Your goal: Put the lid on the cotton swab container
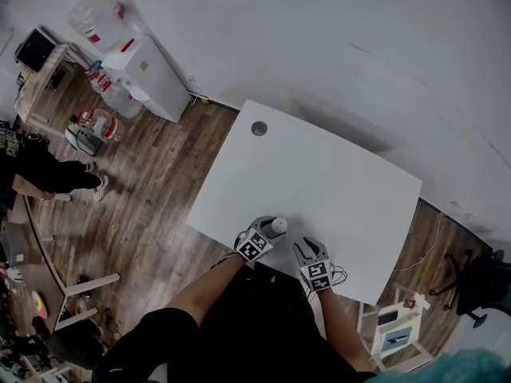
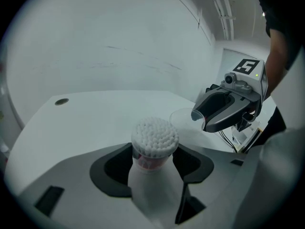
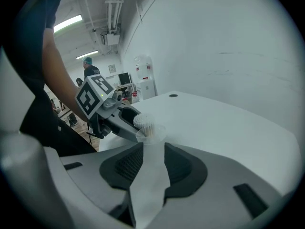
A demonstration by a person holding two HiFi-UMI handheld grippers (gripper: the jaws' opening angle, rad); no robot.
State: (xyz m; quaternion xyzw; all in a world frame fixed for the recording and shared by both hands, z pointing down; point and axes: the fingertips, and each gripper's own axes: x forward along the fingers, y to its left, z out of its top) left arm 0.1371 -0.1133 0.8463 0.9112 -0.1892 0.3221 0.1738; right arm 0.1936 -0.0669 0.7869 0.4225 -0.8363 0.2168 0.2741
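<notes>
While the left gripper (image 2: 152, 163) keeps its jaws clamped on the open cotton swab container (image 2: 155, 137) at the counter's (image 1: 335, 174) near edge, the right gripper (image 3: 150, 151) stands beside it, jaws apart, with the clear lid (image 3: 151, 132) at their tips. A round hole (image 1: 259, 128) sits near the far left corner; wood floor (image 1: 152, 206) and a white cabinet (image 1: 156, 74) lie beyond.

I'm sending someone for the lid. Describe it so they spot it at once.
Look at the white table, near edge, just ahead of the right gripper. There, beside the round container of white cotton swabs, is a small clear plastic lid: empty and see-through, unlike its swab-filled neighbour.
</notes>
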